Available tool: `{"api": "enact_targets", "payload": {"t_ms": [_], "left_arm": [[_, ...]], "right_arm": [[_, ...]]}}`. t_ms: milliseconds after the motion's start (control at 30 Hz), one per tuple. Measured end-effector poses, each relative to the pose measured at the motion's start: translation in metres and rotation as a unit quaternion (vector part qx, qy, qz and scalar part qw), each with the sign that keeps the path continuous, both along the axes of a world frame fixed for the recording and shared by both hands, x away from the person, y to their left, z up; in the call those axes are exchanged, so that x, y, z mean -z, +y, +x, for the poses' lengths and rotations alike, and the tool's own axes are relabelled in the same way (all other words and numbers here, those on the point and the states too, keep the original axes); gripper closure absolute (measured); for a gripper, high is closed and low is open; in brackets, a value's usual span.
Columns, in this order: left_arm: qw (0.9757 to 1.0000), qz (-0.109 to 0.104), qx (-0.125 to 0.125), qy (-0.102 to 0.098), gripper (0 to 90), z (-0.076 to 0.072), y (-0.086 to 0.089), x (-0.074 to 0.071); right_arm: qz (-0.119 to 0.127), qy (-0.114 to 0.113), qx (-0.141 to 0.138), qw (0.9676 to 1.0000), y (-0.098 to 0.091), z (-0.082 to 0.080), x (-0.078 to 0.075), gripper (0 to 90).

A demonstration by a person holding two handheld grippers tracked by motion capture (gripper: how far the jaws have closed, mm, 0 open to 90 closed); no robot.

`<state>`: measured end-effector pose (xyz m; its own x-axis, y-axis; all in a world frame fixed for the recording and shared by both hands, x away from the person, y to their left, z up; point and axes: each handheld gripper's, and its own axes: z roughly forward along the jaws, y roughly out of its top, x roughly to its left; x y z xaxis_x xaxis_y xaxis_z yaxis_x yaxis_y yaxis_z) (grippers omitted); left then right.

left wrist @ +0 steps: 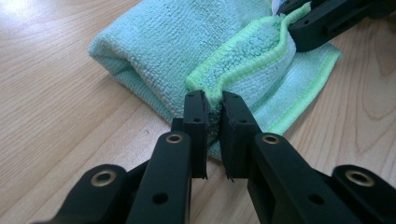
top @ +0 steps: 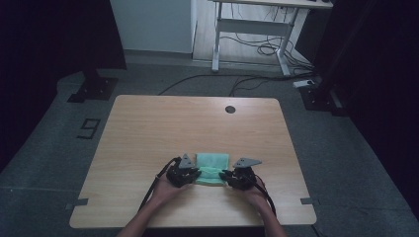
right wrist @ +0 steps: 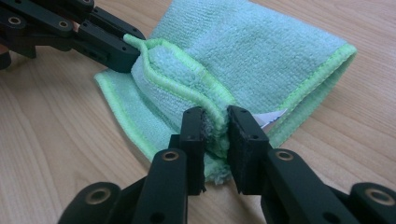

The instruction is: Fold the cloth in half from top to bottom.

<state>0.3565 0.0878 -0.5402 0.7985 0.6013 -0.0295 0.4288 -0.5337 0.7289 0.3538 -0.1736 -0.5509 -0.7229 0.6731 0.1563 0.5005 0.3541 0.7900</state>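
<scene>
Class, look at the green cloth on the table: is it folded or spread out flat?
Folded. The cloth lies in layers with a rounded fold, and the left gripper and right gripper each pinch its raised hemmed edge.

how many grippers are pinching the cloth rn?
2. The left gripper is shut on the green cloth at its near-left edge; the right gripper is shut on its near-right edge.

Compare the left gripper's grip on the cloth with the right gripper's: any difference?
The left gripper pinches the green cloth at its left end in the high view; the right gripper pinches the opposite end. A white tag peeks out beside the right gripper's jaws; none shows by the left's. Both clamp the same raised bright-green hem, lifted off the wooden table.
</scene>
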Motion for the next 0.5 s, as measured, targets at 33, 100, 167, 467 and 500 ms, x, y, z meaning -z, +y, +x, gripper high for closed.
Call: {"api": "enact_targets", "payload": {"t_ms": [33,100,167,467,500], "left_arm": [[1.0000,0.001,0.001,-0.002,80.9,-0.001,0.000,0.000],[1.0000,0.002,0.004,-0.006,78.8,-0.004,0.000,0.000],[1.0000,0.004,0.004,-0.007,76.7,-0.005,0.000,0.000],[0.9989,-0.042,-0.006,-0.018,59.3,-0.005,0.010,-0.025],[0.9989,-0.042,-0.006,-0.018,59.1,-0.005,0.010,-0.025]], "right_arm": [[0.000,-0.001,0.000,1.0000,0.000,-0.001,0.000,75.1],[-0.004,-0.004,-0.003,1.0000,0.001,-0.003,-0.001,72.8],[-0.008,-0.007,-0.004,0.9999,0.002,-0.005,-0.002,70.3],[0.021,-0.045,0.022,0.9985,-0.015,-0.010,-0.027,53.4],[0.021,-0.045,0.022,0.9985,-0.015,-0.010,-0.027,53.4]]}}
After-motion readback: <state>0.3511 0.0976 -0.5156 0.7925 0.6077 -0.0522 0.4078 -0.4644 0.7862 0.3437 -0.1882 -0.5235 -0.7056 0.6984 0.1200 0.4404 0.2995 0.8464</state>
